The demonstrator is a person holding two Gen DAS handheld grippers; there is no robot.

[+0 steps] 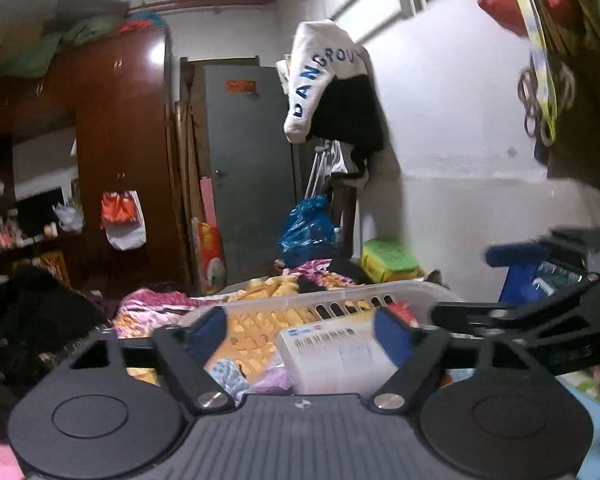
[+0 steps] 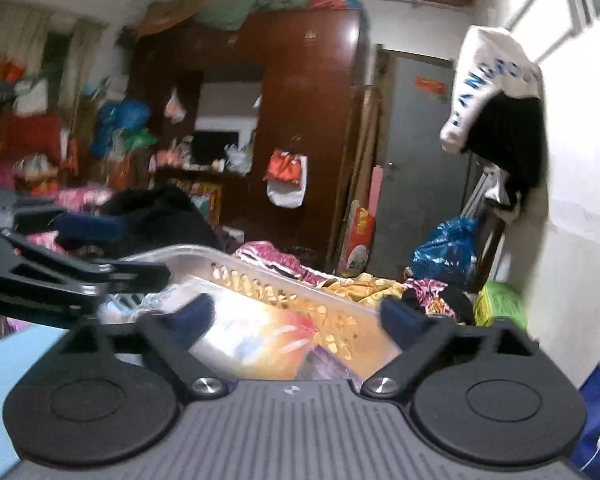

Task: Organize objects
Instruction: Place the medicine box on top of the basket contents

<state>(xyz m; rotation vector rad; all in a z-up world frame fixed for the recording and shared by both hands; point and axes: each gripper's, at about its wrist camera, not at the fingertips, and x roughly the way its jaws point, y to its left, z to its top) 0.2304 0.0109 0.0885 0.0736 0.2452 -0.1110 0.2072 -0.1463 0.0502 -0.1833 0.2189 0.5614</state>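
Observation:
A clear slotted plastic basket point(image 1: 340, 294) sits on the bed in front of both grippers. It holds a white box with blue print point(image 1: 336, 354), a small red item point(image 1: 404, 312) and soft bags. My left gripper point(image 1: 300, 330) is open above the basket, its jaws either side of the white box without touching it. My right gripper point(image 2: 298, 316) is open over the same basket point(image 2: 204, 254), above a shiny orange and white packet point(image 2: 256, 336). Each gripper shows at the edge of the other's view, the right point(image 1: 520, 312) and the left point(image 2: 60, 280).
The bed is covered in a pink and yellow blanket point(image 1: 152, 304) and dark clothes point(image 1: 32, 312). A green box point(image 1: 388, 258) and blue plastic bag point(image 1: 308, 226) lie by the white wall. A brown wardrobe point(image 1: 116, 140) and grey door point(image 1: 248, 168) stand behind.

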